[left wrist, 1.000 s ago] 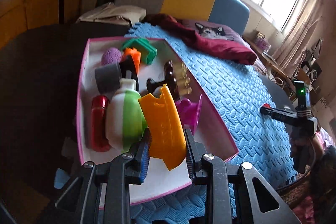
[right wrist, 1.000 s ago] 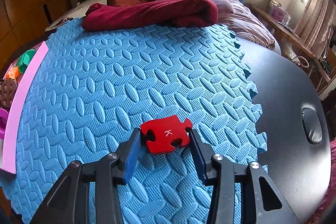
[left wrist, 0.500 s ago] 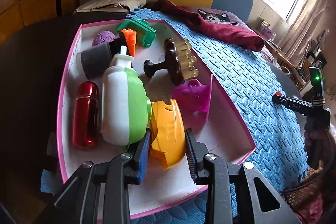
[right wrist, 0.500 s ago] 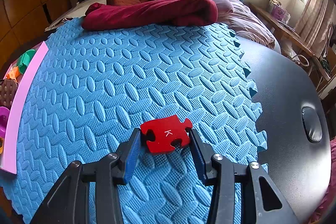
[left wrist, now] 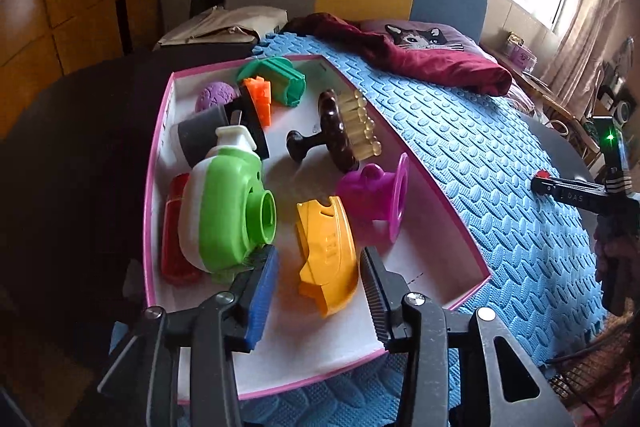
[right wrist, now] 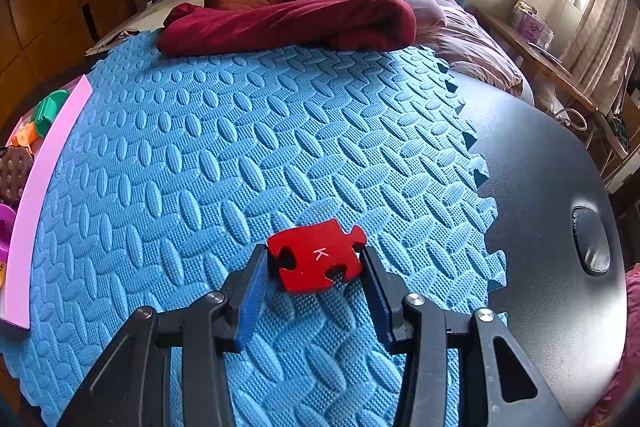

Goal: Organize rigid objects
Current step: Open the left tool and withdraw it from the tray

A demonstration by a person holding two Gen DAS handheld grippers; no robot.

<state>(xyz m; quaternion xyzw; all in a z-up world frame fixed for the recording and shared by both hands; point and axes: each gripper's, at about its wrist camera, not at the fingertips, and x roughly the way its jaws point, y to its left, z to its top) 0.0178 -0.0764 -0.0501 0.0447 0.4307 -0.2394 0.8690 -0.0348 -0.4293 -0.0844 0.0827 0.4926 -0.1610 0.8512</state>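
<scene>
A yellow-orange plastic piece [left wrist: 328, 251] lies on the white floor of the pink-rimmed box [left wrist: 436, 187]. My left gripper [left wrist: 320, 279] hovers over the piece's near end. Its jaws are opening, and both pads stand clear of the piece between them. My right gripper [right wrist: 314, 267] is shut on a red puzzle piece [right wrist: 316, 259] marked K, low over the blue foam mat [right wrist: 240, 155]. In the left wrist view the right gripper [left wrist: 540, 183] shows at the far right, with a hand behind it.
The box also holds a green-and-white toy [left wrist: 224, 211], a red canister [left wrist: 176, 227], a magenta toy [left wrist: 380, 195], a brown brush [left wrist: 344, 131], a grey cylinder [left wrist: 200, 135] and several small pieces. A dark red cloth [right wrist: 288, 23] lies at the mat's far edge. Black tabletop [right wrist: 552, 187] is to the right.
The left gripper brought the yellow-orange piece down into the box and its jaws spread off it. The green-and-white toy now faces forward. The right gripper and puzzle piece stayed still.
</scene>
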